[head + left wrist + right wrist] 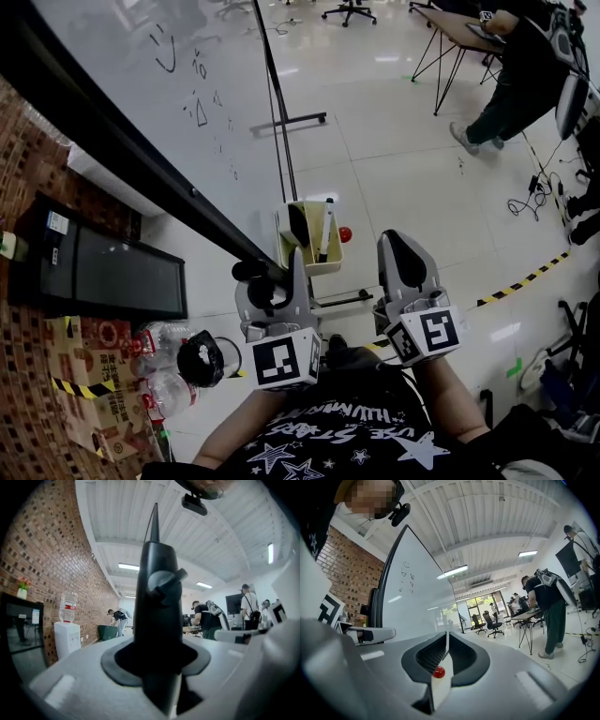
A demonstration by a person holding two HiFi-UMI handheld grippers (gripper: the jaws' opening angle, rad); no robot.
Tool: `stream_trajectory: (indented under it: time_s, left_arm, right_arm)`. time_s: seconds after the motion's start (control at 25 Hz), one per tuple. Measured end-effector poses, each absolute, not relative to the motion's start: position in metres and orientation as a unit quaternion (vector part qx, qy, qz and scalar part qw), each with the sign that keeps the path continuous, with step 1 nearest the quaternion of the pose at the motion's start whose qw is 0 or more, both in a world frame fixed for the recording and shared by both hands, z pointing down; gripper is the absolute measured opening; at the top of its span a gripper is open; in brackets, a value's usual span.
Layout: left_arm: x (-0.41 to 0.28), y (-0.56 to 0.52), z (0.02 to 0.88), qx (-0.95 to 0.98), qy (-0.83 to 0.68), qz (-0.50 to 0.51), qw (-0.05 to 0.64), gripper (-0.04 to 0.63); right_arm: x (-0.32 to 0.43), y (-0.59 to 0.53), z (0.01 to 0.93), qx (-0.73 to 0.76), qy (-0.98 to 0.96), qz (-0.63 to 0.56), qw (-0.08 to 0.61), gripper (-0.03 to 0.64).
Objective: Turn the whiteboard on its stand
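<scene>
The whiteboard [169,84] is tilted on its stand, and its black frame edge [141,159] runs diagonally down to my left gripper [277,277]. That gripper straddles the frame's lower end by a black knob. In the left gripper view the black frame [157,597] fills the space between the jaws of the left gripper [159,667], with a thin light gap on its right side. My right gripper [405,246] hangs free to the right of the board, jaws together and holding nothing. In the right gripper view the whiteboard [417,597] stands beyond the right gripper [445,641].
A pale tray [333,265] with markers and a red ball [345,234] sits on the stand below. A black cabinet [103,272], water bottles [164,366] and cartons line the brick wall on the left. A person [511,84] stands at a table far right, near cables [534,197].
</scene>
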State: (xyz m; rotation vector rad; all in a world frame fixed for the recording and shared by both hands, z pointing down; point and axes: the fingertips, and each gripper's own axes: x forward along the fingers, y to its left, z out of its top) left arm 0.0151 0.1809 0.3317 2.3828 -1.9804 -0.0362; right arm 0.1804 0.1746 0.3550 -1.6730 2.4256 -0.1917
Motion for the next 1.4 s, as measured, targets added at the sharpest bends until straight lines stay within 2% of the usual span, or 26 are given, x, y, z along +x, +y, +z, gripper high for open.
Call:
stream_trajectory:
  time_s: [0.24, 0.52, 0.64, 0.8, 1.16, 1.4]
  left_arm:
    - [0.014, 0.210, 0.338, 0.794, -0.608, 0.019, -0.012, 0.203]
    - [-0.007, 0.238, 0.344, 0.815, -0.579, 0.029, -0.002, 0.217]
    - [-0.026, 0.243, 0.341, 0.809, -0.588, 0.016, 0.009, 0.150]
    - [-0.055, 0.244, 0.335, 0.798, -0.602, 0.011, 0.004, 0.005]
    - [-0.079, 0.247, 0.349, 0.805, -0.592, 0.019, 0.029, 0.005]
    - [-0.070, 0.245, 0.355, 0.815, -0.577, 0.023, 0.041, 0.005]
  right_arm:
    - [0.172, 0.183, 0.347, -0.565, 0.818, -0.050, 0.099, 0.024]
    - [0.152, 0.196, 0.335, -0.567, 0.818, -0.033, 0.094, 0.024]
    - [0.145, 0.205, 0.329, -0.575, 0.813, -0.027, 0.093, 0.023]
    - [0.136, 0.217, 0.319, -0.581, 0.808, -0.016, 0.096, 0.009]
    - [0.108, 0.233, 0.315, -0.577, 0.812, -0.001, 0.085, 0.009]
    - [0.108, 0.242, 0.320, -0.582, 0.810, -0.009, 0.073, 0.009]
